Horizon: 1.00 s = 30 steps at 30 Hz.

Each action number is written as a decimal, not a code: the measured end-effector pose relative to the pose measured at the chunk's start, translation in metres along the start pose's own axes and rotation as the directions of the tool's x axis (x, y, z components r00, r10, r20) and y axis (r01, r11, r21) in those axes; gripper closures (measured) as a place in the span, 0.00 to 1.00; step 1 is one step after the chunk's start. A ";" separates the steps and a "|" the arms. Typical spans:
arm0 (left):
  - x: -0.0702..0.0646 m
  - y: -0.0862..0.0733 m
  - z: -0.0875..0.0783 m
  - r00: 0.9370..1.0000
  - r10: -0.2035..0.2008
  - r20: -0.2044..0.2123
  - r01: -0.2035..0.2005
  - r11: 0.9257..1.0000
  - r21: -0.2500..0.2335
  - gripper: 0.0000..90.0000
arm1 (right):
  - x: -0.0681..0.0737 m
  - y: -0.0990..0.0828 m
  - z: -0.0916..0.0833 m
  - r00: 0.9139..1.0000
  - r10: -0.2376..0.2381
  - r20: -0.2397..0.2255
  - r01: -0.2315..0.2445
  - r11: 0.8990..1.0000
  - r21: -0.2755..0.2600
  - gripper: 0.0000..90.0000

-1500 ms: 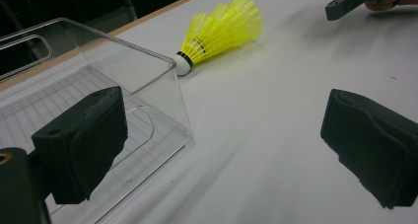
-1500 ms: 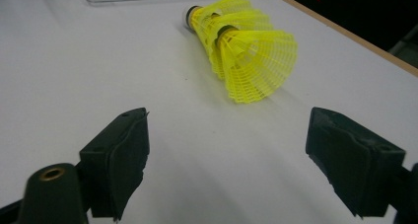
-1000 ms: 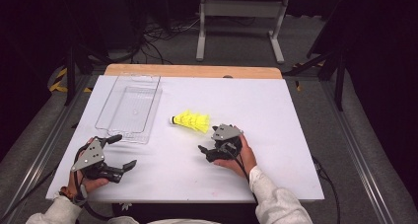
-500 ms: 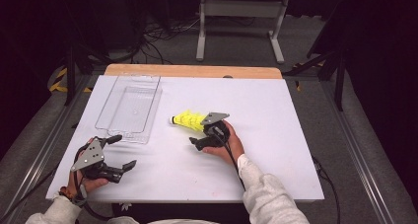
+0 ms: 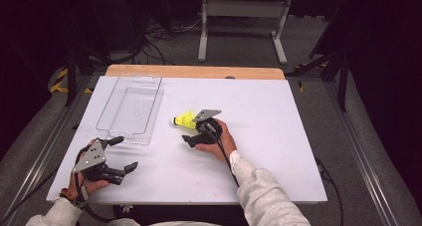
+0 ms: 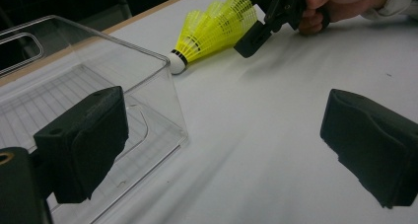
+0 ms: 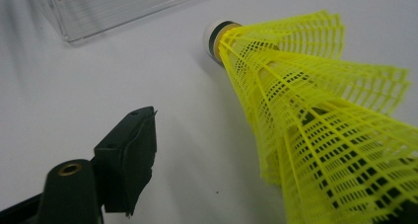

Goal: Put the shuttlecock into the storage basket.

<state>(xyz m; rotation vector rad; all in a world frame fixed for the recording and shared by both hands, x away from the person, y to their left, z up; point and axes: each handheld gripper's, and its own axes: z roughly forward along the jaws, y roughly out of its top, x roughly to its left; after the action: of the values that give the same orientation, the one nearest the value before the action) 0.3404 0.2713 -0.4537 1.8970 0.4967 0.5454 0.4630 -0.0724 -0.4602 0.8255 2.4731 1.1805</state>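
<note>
A yellow shuttlecock [image 5: 185, 120] lies on its side on the white table [image 5: 278, 136], its white cork pointing left toward a clear plastic tray [image 5: 107, 106]. My right gripper [image 5: 191, 129] has come up to its skirt end from the right. Its jaws have just been closing, with the skirt [image 7: 315, 110] between them. In the right gripper view the left jaw stands clear of the mesh and the other jaw is hidden behind it. My left gripper [image 5: 127, 153] rests open at the table's near left, nothing between its jaws, looking across at the shuttlecock [image 6: 217, 21].
The tray [image 6: 148, 61] holds nothing and lies at the far left, its near corner close to my left gripper. A wooden strip [image 5: 194, 71] runs along the table's far edge. A metal stand [image 5: 241, 9] and cables are on the floor beyond.
My right gripper has moved left across the table to the shuttlecock and now straddles its skirt. The left gripper and the shuttlecock have stayed put.
</note>
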 end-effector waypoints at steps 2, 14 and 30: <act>0.000 0.000 0.000 1.000 0.001 -0.001 -0.001 1.000 0.003 0.06 | -0.001 0.002 0.002 1.000 0.007 0.003 -0.007 1.000 -0.006 0.29; 0.000 0.000 0.001 1.000 -0.003 -0.001 0.003 1.000 0.010 0.06 | -0.006 0.010 0.014 0.993 0.109 0.049 -0.107 0.993 -0.046 0.46; 0.001 -0.001 -0.001 1.000 -0.005 -0.002 0.005 1.000 0.010 0.07 | -0.003 0.026 0.031 0.975 0.118 0.187 -0.112 0.993 -0.042 0.93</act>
<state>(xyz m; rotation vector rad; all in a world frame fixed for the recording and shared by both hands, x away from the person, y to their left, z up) 0.3405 0.2727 -0.4539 1.9041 0.5064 0.5425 0.4898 -0.0420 -0.4600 1.0335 2.2751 1.1178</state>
